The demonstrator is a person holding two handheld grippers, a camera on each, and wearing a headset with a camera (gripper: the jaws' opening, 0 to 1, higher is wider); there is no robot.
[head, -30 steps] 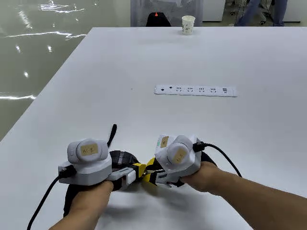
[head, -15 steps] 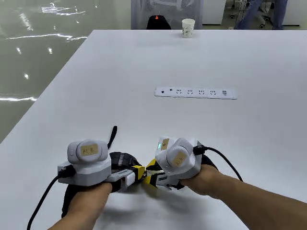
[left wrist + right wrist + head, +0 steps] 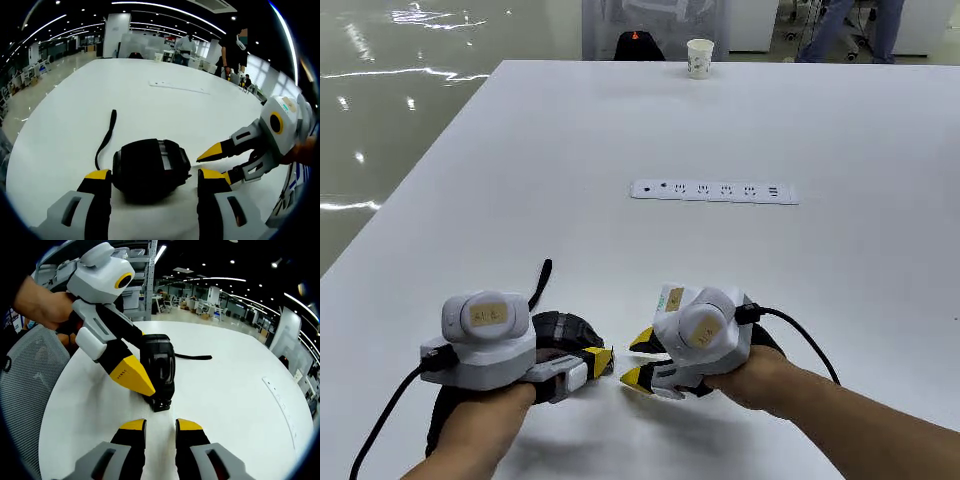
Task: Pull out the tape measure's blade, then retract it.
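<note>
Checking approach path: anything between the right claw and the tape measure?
Only bare tabletop between right claw and tape measure, seen in the right gripper view.

My left gripper and right gripper have smooth, faintly glossy white plastic shells. The tape measure looks like matt black plastic, and its strap like woven cloth. The table is smooth matt white, and the floor is glossy.

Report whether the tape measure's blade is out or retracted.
Retracted, as far as shows: no blade extends from the black tape measure, and bare table lies between its mouth and the open right claw.
</note>
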